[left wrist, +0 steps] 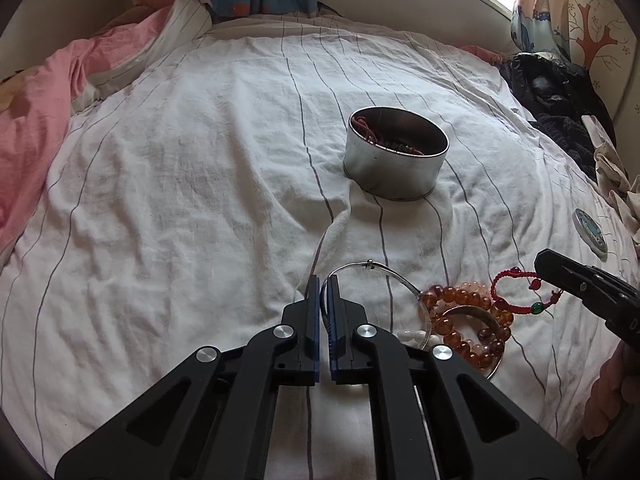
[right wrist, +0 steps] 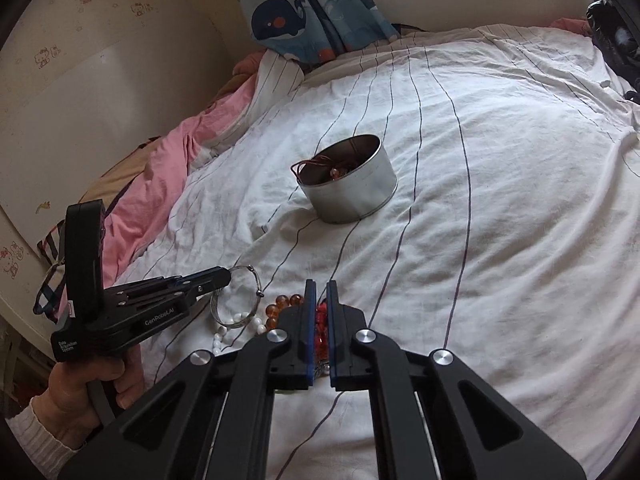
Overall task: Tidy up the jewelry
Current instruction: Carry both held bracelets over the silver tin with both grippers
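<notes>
A round metal tin (left wrist: 394, 156) stands on the bed and holds cords and beads; it also shows in the right wrist view (right wrist: 352, 188). My left gripper (left wrist: 323, 286) is shut on a thin silver bangle (left wrist: 376, 266) at its left edge, also visible in the right wrist view (right wrist: 240, 296). Amber bead bracelets (left wrist: 468, 324) and white beads (left wrist: 412, 336) lie right of it. My right gripper (right wrist: 320, 292) is shut on a red cord bracelet (right wrist: 320, 320); in the left wrist view it (left wrist: 560, 276) holds that bracelet (left wrist: 516, 292) lifted.
The white striped sheet (left wrist: 200, 200) covers the bed. A pink quilt (left wrist: 32, 120) lies at the left. Dark clothes (left wrist: 552, 92) and a round lid (left wrist: 590, 232) sit at the right edge. Whale-print curtains (right wrist: 304, 12) hang behind.
</notes>
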A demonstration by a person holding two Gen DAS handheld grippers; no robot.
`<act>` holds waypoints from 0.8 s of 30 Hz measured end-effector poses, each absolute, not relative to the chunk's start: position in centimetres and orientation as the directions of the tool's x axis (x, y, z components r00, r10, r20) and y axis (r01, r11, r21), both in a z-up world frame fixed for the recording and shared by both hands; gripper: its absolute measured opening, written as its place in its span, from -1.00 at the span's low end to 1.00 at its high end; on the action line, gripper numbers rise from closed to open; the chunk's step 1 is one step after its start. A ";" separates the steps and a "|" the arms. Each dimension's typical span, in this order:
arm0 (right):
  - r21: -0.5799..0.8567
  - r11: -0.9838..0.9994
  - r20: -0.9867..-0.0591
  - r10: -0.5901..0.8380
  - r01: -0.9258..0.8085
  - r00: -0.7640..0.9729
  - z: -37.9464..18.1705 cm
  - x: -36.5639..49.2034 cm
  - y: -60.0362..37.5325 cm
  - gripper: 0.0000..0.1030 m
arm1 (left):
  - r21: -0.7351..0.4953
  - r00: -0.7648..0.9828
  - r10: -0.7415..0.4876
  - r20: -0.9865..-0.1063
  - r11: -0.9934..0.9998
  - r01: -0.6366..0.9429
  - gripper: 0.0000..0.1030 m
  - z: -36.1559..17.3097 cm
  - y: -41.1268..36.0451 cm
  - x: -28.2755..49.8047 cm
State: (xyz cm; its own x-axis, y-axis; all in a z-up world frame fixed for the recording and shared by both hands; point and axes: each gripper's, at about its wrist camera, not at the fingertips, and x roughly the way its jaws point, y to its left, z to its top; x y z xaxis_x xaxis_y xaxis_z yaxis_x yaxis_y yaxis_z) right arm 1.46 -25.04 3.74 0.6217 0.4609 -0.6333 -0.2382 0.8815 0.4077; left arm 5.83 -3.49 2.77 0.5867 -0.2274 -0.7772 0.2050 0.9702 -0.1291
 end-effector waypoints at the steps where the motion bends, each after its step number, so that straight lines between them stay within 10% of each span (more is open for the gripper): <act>1: 0.406 0.883 -0.636 0.458 -0.236 0.621 3.7 1.5 -25.0 -0.89 | -0.128 0.596 -0.228 -0.770 0.970 0.205 -0.94 3.2 -3.4 5.7; 24: 0.392 0.878 -0.571 0.465 -0.274 0.676 6.9 4.2 -23.3 -0.89 | -0.118 0.654 -0.250 -0.715 0.964 0.239 -0.94 5.6 -6.2 7.4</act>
State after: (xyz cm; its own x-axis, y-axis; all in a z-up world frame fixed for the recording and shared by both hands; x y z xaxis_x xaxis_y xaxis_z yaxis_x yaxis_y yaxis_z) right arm 4.20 -23.34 6.85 0.6764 0.4653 -0.5710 -0.2736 0.8785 0.3917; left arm 7.40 -6.17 5.65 0.6535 -0.2497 -0.7145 0.2394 0.9638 -0.1179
